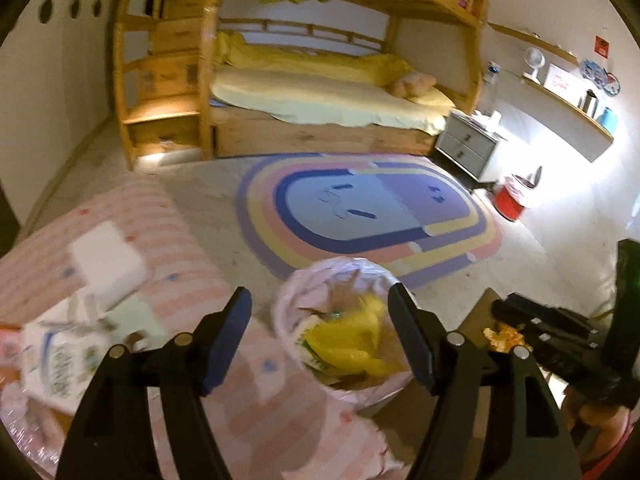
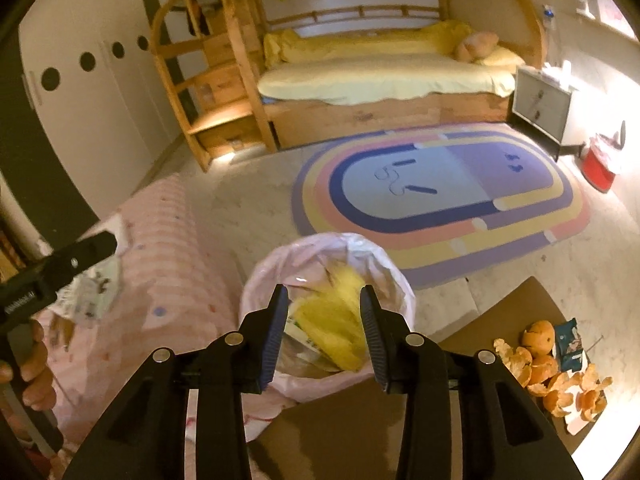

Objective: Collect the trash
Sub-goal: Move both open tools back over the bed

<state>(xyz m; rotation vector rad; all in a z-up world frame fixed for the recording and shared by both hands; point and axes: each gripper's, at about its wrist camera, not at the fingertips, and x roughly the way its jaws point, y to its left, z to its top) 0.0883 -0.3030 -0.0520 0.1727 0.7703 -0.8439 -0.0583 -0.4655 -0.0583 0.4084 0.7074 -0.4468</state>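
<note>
left gripper [image 1: 320, 340]: jaws apart, empty | right gripper [image 2: 324, 332]: jaws apart, empty

My left camera looks forward and down along my left jaws, close above the bin [image 1: 340, 320], with the pink bedding [image 1: 168, 240] at its left. My right camera sits just beside it, tilted down the same way, the bin [image 2: 332, 280] near between its jaws and the orange peels [image 2: 560, 376] at lower right. Both face the bunk bed [image 1: 320, 96] across the room and share the bin, rug [image 1: 360, 208] and bed. Each view catches the other gripper at its edge.
</note>
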